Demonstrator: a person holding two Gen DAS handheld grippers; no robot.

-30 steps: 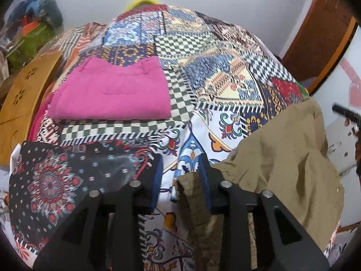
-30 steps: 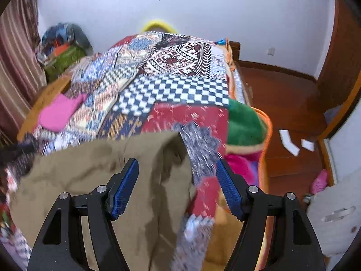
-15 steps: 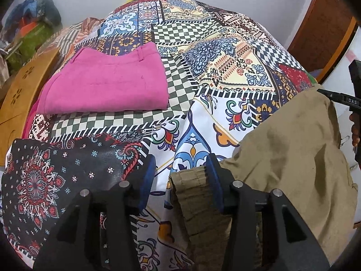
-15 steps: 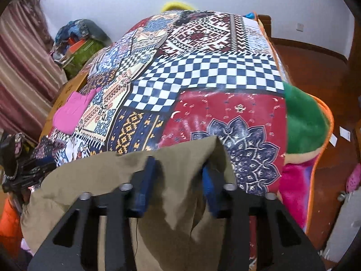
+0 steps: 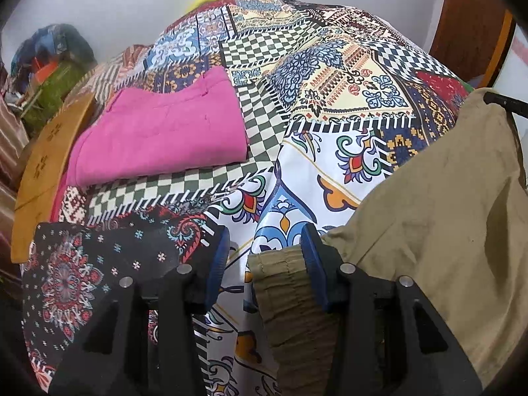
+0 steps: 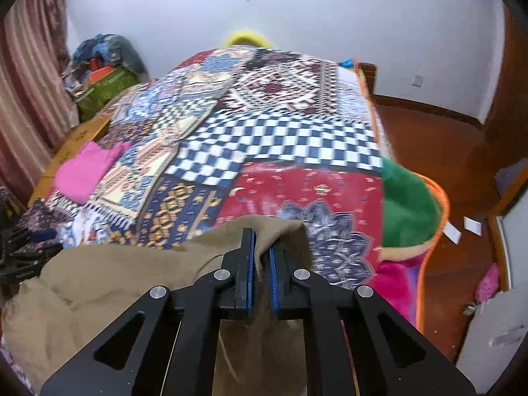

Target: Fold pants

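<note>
While the far left of the left wrist view is taken up by a curved wooden board [image 5: 43, 171] at the bed's edge, a folded pink garment [image 5: 158, 132] lies just beside it on the patchwork bedspread [image 5: 330, 76]. Nearer the camera, the left gripper [image 5: 265, 254] hovers with its blue-padded fingers spread apart; the gathered waistband of the khaki pants [image 5: 445, 231] lies against the inner face of its right finger, but nothing is pinched between the two. From there the pants spread rightward over the near right corner of the bedspread.

Across the right wrist view, the same pink garment [image 6: 85, 171] shows small at the left, well apart from the pants [image 6: 99, 283], which bunch up in the lower left. At centre, the right gripper [image 6: 260, 264] has its fingers pressed nearly together, pinching a raised fold of the pants' fabric. Further right, a green and orange blanket [image 6: 409, 204] hangs over the bed's side above the wooden floor [image 6: 445, 151].
</note>
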